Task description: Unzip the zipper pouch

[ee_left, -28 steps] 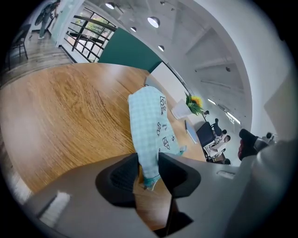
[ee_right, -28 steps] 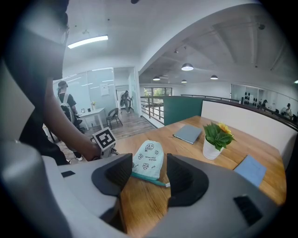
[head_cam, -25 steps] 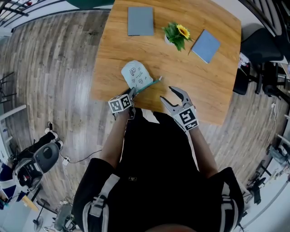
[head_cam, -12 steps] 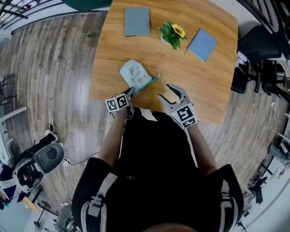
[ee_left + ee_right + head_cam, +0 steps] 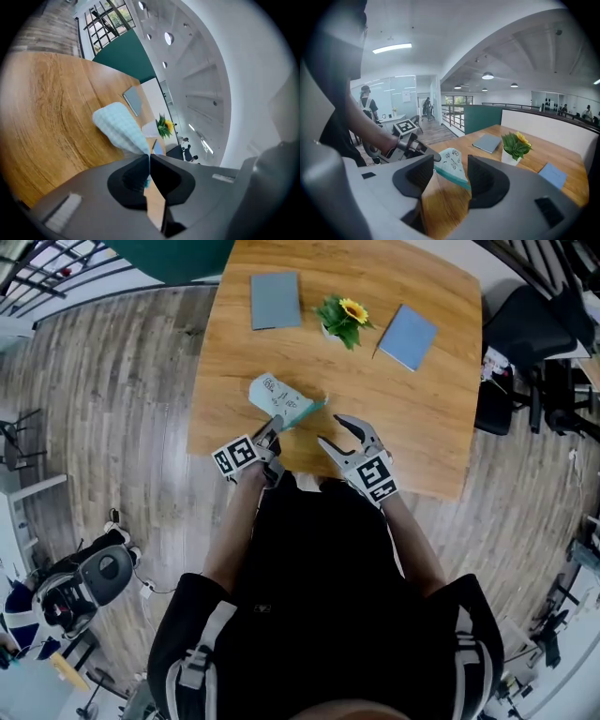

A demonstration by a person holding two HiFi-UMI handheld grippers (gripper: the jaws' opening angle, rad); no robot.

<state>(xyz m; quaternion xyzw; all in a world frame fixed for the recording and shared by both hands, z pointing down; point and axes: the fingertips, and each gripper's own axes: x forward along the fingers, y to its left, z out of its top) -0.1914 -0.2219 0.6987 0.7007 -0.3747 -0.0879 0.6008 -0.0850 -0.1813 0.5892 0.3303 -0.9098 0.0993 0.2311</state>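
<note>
Two grippers are working over the light wooden table (image 5: pixel 412 409), and only one is holding anything. The left gripper (image 5: pixel 274 424) is pinching the near end of the small pale fabric zipper pouch with little printed motifs (image 5: pixel 279 397). Its jaws have just been closing and are clamping flat on the cloth, with almost no gap showing between them. The pouch is sticking out from those jaws over the near part of the table, tilted. It seems to be hanging clear of the wood, though I cannot tell whether its far end is touching. The right gripper (image 5: pixel 333 430) is hovering just beside the pouch's teal zipper edge (image 5: pixel 307 412). Its jaws are standing wide apart and gripping nothing; the pouch is only showing beyond them.

The pouch is looking light, thin and limp, so it is probably going to fold and swing under a pull instead of resisting it. The slider's tab is too small to make out. The right gripper's hold belongs on that tab, with the left gripper tensioning the cloth close to the zipper line. A pinch on loose fabric far from the zip is likely to let the pouch bunch up and the slider jam.
</note>
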